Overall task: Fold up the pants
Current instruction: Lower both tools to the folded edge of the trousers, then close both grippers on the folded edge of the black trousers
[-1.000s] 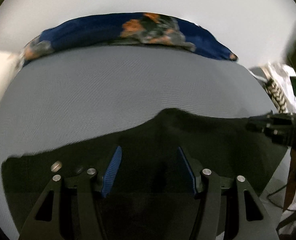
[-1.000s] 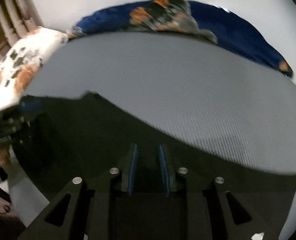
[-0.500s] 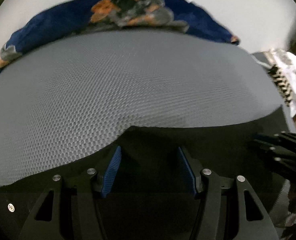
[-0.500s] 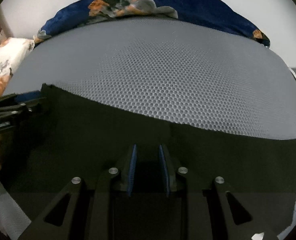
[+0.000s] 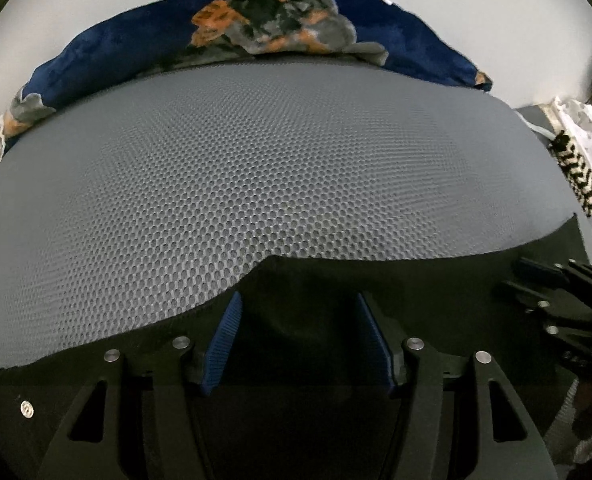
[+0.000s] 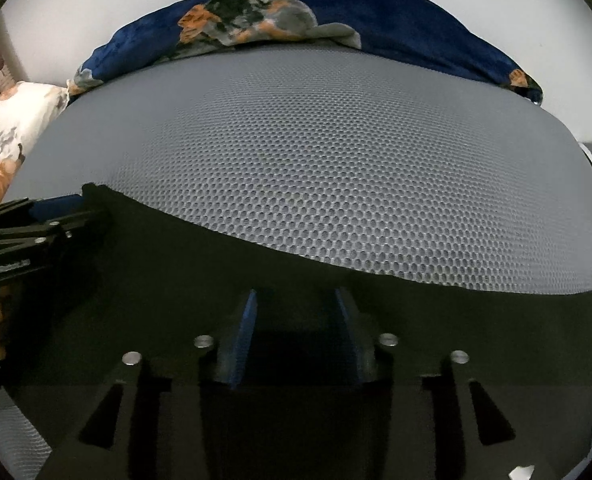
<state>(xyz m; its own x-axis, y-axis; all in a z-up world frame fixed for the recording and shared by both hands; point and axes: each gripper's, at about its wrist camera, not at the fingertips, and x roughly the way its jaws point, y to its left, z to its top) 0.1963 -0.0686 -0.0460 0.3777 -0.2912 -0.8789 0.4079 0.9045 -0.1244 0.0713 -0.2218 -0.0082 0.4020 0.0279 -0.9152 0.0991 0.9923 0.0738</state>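
Note:
Black pants (image 5: pixel 436 280) lie flat on a grey honeycomb mat (image 5: pixel 255 168), across the near edge of both views (image 6: pixel 175 272). My left gripper (image 5: pixel 300 304) is open low over the pants' far edge, nothing between its blue pads. My right gripper (image 6: pixel 293 300) is open over the pants too, jaws apart with dark cloth beneath. The right gripper shows at the right edge of the left wrist view (image 5: pixel 556 300). The left gripper shows at the left edge of the right wrist view (image 6: pixel 35 228).
A navy blanket with orange and grey flowers (image 5: pixel 263 32) lies bunched along the mat's far edge (image 6: pixel 255 16). A white floral pillow (image 6: pixel 11 132) sits at the left. White patterned cloth (image 5: pixel 580 148) lies off the right side. A white wall is behind.
The pants came down from lifted to flat on the mat. The right gripper's jaws opened from narrow to wide. Both grippers sit lower and closer to the mat.

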